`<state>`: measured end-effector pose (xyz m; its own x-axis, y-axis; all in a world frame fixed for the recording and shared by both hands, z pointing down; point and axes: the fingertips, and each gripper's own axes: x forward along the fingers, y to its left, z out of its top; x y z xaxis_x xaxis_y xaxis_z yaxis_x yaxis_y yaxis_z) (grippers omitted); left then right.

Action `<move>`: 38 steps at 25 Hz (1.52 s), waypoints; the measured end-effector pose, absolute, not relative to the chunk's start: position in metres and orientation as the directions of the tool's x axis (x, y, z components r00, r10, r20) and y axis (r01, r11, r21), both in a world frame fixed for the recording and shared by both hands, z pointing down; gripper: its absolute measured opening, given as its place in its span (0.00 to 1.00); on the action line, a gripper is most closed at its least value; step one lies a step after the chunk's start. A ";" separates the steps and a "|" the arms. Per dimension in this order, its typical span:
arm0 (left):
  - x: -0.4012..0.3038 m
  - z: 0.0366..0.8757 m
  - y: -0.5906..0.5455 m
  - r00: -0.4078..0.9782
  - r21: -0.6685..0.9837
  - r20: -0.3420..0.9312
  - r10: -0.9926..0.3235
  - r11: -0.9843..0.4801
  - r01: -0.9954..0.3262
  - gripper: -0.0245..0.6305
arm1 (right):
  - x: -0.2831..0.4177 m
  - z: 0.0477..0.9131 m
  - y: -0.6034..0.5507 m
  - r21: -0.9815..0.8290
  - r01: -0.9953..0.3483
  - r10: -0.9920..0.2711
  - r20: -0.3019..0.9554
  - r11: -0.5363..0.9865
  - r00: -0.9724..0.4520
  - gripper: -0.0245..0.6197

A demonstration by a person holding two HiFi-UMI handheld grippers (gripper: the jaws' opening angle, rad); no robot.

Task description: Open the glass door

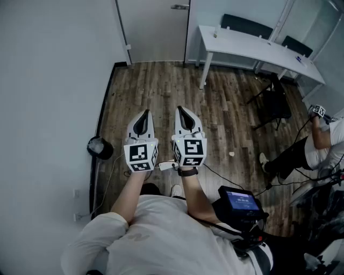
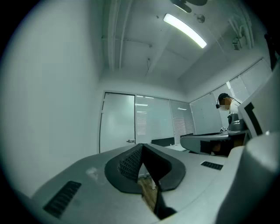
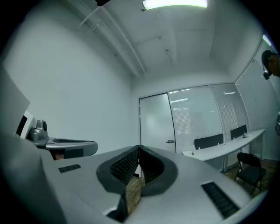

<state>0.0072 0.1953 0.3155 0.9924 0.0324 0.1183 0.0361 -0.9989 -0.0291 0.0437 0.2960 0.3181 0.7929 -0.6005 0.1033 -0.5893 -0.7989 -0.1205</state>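
Note:
The frosted glass door (image 1: 153,29) stands shut at the far end of the room, its metal handle (image 1: 180,7) on its right side. My left gripper (image 1: 144,115) and right gripper (image 1: 180,111) hover side by side over the wooden floor, both pointing at the door and well short of it. Both have their jaws shut with nothing between them. In the left gripper view the door (image 2: 117,124) and handle (image 2: 130,141) lie beyond the left gripper's (image 2: 142,146) tip. The right gripper view shows the door (image 3: 154,122) and handle (image 3: 169,141) above the right gripper's (image 3: 139,148) tip.
A plain wall runs along the left, with a black bin (image 1: 100,147) at its foot. A long white table (image 1: 258,45) with black chairs stands at the back right. Another person (image 1: 317,142) sits at the right. Cables trail over the floor.

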 end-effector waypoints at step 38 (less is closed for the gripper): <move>0.166 0.361 0.088 0.961 0.097 0.137 0.242 -0.968 0.230 0.04 | 0.164 0.336 0.164 0.045 -0.488 -0.480 0.127 -0.871 0.868 0.04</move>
